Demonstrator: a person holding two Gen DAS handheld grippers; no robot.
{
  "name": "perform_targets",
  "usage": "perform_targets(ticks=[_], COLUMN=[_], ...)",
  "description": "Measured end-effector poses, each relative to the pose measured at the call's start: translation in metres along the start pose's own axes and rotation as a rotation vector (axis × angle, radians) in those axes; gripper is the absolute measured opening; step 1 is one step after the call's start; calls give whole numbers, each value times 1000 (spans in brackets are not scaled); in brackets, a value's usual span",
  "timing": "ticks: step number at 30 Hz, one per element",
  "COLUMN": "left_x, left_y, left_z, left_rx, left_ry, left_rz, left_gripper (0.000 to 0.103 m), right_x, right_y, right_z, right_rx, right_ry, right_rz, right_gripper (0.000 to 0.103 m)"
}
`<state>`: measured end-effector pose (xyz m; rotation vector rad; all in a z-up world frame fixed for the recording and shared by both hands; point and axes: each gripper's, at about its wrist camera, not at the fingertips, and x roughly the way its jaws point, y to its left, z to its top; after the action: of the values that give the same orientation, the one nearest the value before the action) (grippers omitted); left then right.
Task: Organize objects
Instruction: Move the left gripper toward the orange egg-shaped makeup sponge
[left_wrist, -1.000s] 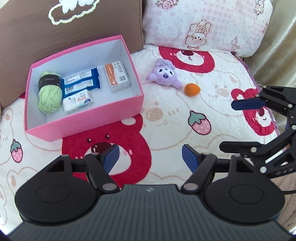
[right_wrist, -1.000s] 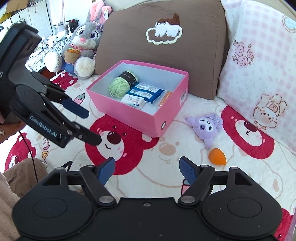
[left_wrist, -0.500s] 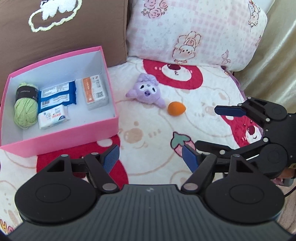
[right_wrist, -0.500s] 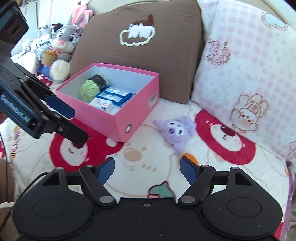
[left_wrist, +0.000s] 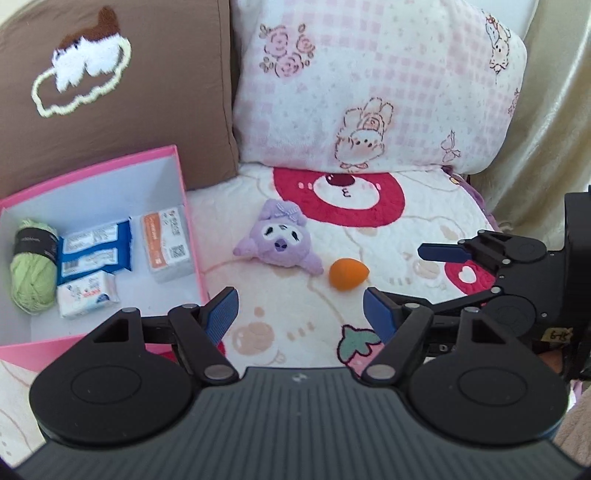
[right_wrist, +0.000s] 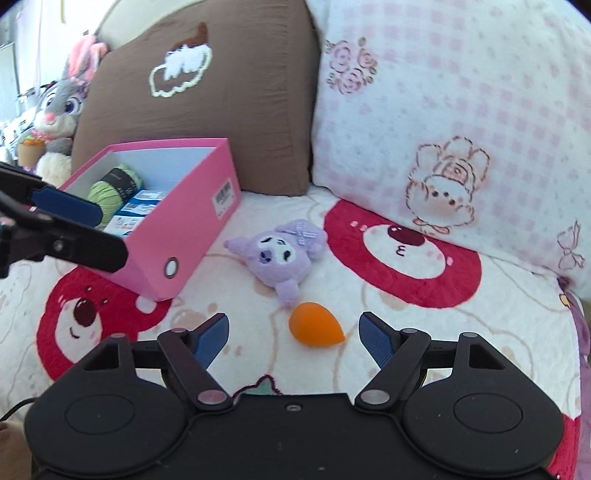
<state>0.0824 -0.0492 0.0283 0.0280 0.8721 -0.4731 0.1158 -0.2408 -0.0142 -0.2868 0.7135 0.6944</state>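
Both your grippers are released and empty. The right gripper frames the sponge, low centre of its view, ready to close. The plush lies just above; the box, upper left, awaits both items.

- A quilted bedspread, cream with red bear faces and small strawberries, lies under and ahead of the fingers.
- Beyond the fingers, up and left, a brown cushion with a stitched white cloud stands upright.
- Touching its right side is a pink-checked pillow printed with roses and rabbits.
- Right of the pillow hangs a pale cream curtain.
- Far left, behind the brown cushion, sits a grey plush rabbit with pink ears.
- Bright daylight falls across the bedding.
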Motion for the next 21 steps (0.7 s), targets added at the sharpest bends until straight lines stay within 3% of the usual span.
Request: perform_targets(ticks=[4, 10, 16, 21], left_x=[15, 39, 63, 83], left_y=[-6, -15, -15, -17], left_z=[3, 7, 5, 0], left_rx=[-4, -11, -4, 23], left_ry=[14, 27, 24, 22], left_rz=[-40, -71, -92, -139], left_gripper=[74, 74, 74, 73], right_x=[6, 25, 47, 57], right_y=[2, 1, -5, -16], right_z=[-4, -24, -40, -42], right_rx=[-8, -9, -7, 90], right_ry=[-30, -60, -61, -67], right_rz=[-35, 59, 58, 60], right_gripper=[81, 82, 82, 82])
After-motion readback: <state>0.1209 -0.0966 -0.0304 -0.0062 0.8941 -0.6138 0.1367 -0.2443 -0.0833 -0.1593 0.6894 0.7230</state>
